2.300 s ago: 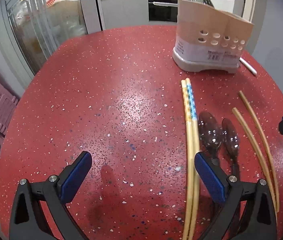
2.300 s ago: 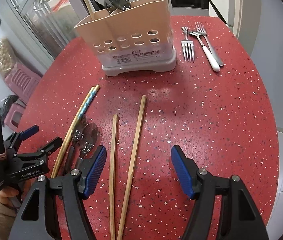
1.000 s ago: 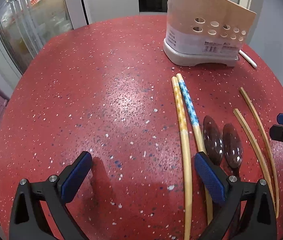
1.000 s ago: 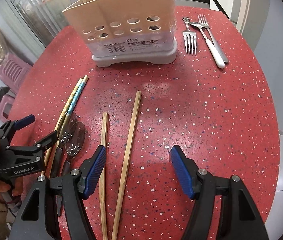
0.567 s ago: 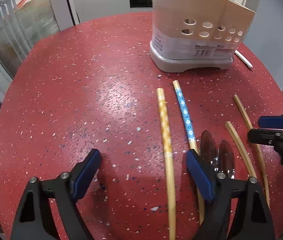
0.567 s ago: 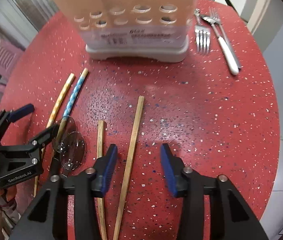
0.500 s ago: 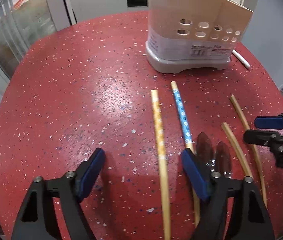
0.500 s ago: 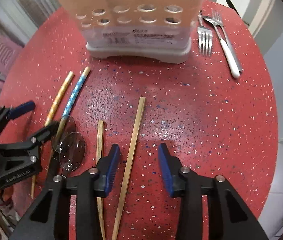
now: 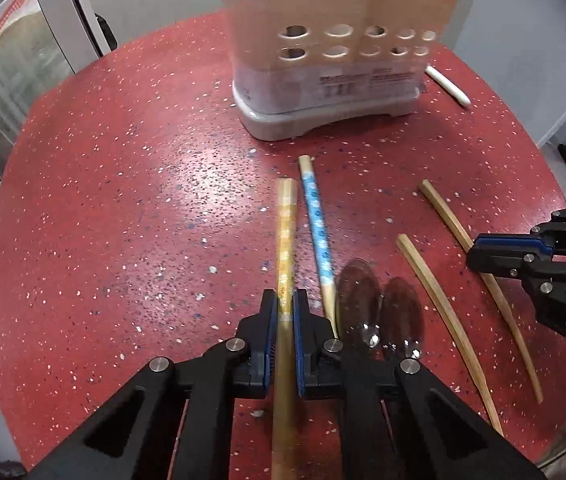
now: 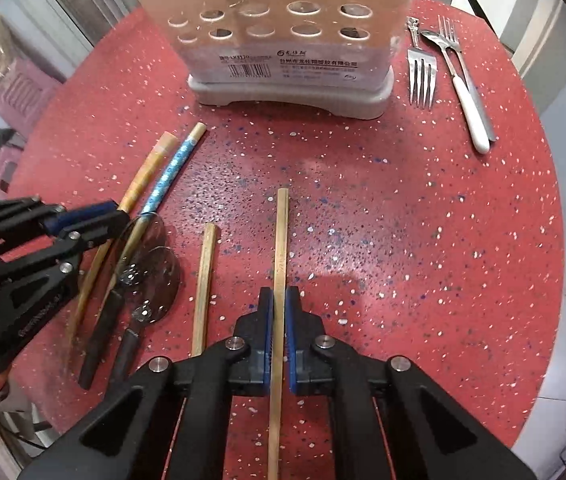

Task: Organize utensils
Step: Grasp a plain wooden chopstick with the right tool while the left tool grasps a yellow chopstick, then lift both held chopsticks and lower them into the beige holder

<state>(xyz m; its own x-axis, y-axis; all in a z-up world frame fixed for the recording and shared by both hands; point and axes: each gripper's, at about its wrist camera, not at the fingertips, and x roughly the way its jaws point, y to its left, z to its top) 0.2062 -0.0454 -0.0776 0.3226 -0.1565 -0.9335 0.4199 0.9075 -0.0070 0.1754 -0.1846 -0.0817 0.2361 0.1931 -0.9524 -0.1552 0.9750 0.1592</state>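
Observation:
My left gripper [image 9: 284,309] is shut on the yellow-patterned chopstick [image 9: 286,232], which points toward the beige utensil holder [image 9: 335,40]. The blue-patterned chopstick [image 9: 317,228] lies just right of it, beside two dark spoons [image 9: 379,308]. My right gripper [image 10: 279,304] is shut on a plain bamboo chopstick [image 10: 281,240]. The second bamboo chopstick [image 10: 205,276] lies on the table to its left. The left gripper also shows in the right wrist view [image 10: 87,220], and the holder [image 10: 283,32] stands at the far side.
Two forks [image 10: 423,72], a metal spoon and a white-handled utensil [image 10: 471,116] lie right of the holder on the round red speckled table [image 10: 443,240]. The table edge curves close on the right. Pink stools stand on the floor at left.
Both grippers moved forward and down and closed: the left on the yellow chopstick, the right on the right bamboo chopstick. The yellow chopstick has separated from the blue one.

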